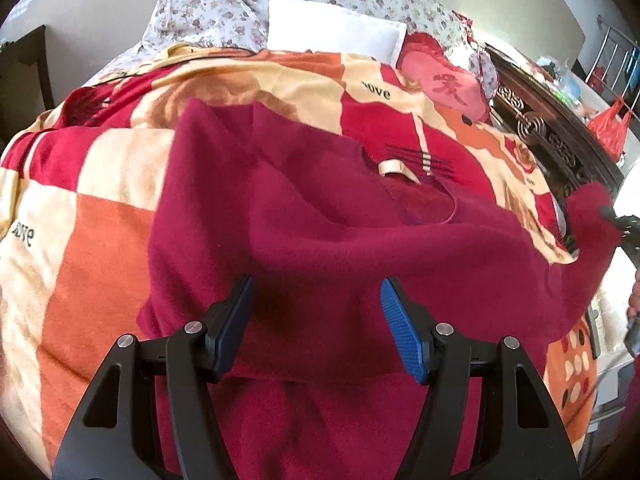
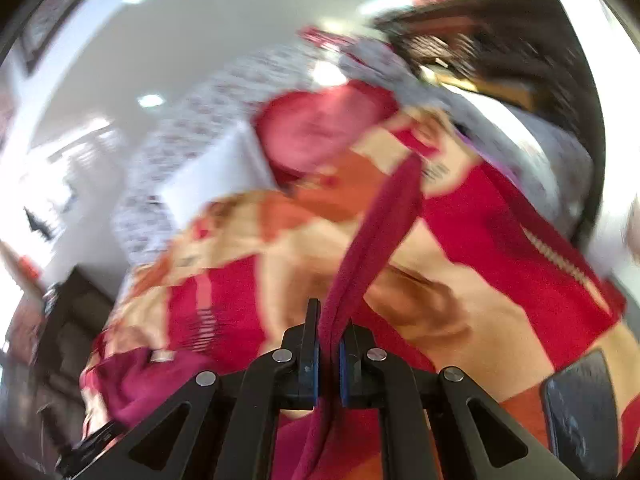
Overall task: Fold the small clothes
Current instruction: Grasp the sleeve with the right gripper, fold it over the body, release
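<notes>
The bed (image 1: 92,240) carries a blanket (image 1: 100,264) checked in red, orange and cream, with small dark lettering printed on it. On that blanket lies the maroon sweater (image 1: 328,232), spread over its middle and near side, neckline up with a cream label (image 1: 394,169) showing inside the collar. Beyond the sweater, at the far end of the blanket, sit a floral quilt (image 1: 224,12), a white pillow (image 1: 332,32) and a pink cushion (image 1: 444,88) with a red character on it. Right of the sweater, past the blanket's edge, runs a dark carved wooden board (image 1: 552,144).

The left claw (image 1: 316,328) hovers over the sweater's near edge, its blue pads (image 1: 400,332) spread wide with nothing between them. The right claw (image 2: 329,354) is pressed together on a strip of the sweater (image 2: 376,232), which rises from it as a taut band above the blanket (image 2: 500,240); this view is motion-blurred. In the left view that lifted corner (image 1: 592,216) hangs at the sweater's right side.
</notes>
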Motion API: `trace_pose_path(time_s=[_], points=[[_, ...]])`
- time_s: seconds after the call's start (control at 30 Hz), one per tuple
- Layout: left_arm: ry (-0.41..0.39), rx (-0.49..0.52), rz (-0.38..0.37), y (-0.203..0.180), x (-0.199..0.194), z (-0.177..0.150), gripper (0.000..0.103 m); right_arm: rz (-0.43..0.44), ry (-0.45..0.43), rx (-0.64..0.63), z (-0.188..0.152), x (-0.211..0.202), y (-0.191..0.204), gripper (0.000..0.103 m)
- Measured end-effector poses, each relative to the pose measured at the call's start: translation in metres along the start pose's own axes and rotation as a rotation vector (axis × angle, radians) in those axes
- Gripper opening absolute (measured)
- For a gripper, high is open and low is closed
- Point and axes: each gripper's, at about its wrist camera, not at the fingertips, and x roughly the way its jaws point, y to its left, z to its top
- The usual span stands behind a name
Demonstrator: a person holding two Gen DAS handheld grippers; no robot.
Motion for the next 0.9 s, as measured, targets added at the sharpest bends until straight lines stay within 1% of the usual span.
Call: trace_pose_path(time_s=[0.07, 0.13, 0.17, 0.27, 0.3, 0.33, 0.37, 0.43, 0.47, 0.5, 0.57, 0.63, 0.67, 0.7, 0.77, 0.8, 0.87, 0.9], points=[[-0.017, -0.012, -0.005, 0.003, -0.008, 0.002, 0.066, 0.068, -0.018, -0.051, 0.005, -0.017, 0.032, 0.006], [-0.04, -0.021, -0.006, 0.007, -0.02, 0.005, 0.066, 0.113, -0.032, -0.103, 0.006, -0.028, 0.065, 0.006], [-0.048, -0.023, -0.006, 0.008, -0.024, 0.006, 0.066, 0.151, -0.037, -0.14, 0.005, -0.032, 0.089, 0.006], [-0.083, -0.04, 0.0, 0.018, -0.04, 0.011, 0.066, 0.227, -0.016, -0.238, -0.007, -0.029, 0.153, 0.006], [-0.093, -0.05, 0.003, 0.024, -0.045, 0.012, 0.066, 0.255, -0.004, -0.282, -0.016, -0.024, 0.182, 0.006], [-0.102, -0.063, 0.006, 0.03, -0.05, 0.013, 0.066, 0.271, 0.006, -0.308, -0.024, -0.02, 0.196, 0.006], [-0.108, -0.074, 0.009, 0.034, -0.052, 0.014, 0.066, 0.29, 0.028, -0.351, -0.038, -0.009, 0.222, 0.006], [-0.113, -0.102, 0.013, 0.046, -0.057, 0.016, 0.066, 0.298, 0.065, -0.409, -0.062, 0.009, 0.256, 0.006], [-0.114, -0.112, 0.014, 0.05, -0.058, 0.016, 0.066, 0.3, 0.094, -0.444, -0.083, 0.025, 0.277, 0.006], [-0.114, -0.126, 0.015, 0.056, -0.059, 0.015, 0.066, 0.301, 0.109, -0.454, -0.095, 0.036, 0.286, 0.006], [-0.113, -0.156, 0.017, 0.065, -0.059, 0.015, 0.066, 0.294, 0.149, -0.484, -0.137, 0.071, 0.312, 0.006], [-0.107, -0.187, 0.01, 0.073, -0.058, 0.015, 0.066, 0.277, 0.26, -0.531, -0.175, 0.108, 0.323, 0.012], [-0.104, -0.197, 0.001, 0.076, -0.057, 0.015, 0.066, 0.266, 0.347, -0.563, -0.197, 0.126, 0.329, 0.017], [-0.101, -0.202, -0.005, 0.078, -0.056, 0.016, 0.066, 0.26, 0.396, -0.58, -0.211, 0.136, 0.331, 0.02], [-0.1, -0.194, -0.007, 0.078, -0.055, 0.016, 0.066, 0.256, 0.419, -0.586, -0.224, 0.139, 0.328, 0.023], [-0.102, -0.184, -0.013, 0.077, -0.054, 0.017, 0.066, 0.266, 0.42, -0.579, -0.226, 0.135, 0.323, 0.028], [-0.101, -0.171, -0.026, 0.074, -0.049, 0.017, 0.066, 0.287, 0.419, -0.553, -0.22, 0.121, 0.311, 0.037], [-0.096, -0.169, -0.028, 0.072, -0.046, 0.018, 0.066, 0.295, 0.405, -0.543, -0.216, 0.112, 0.302, 0.04]])
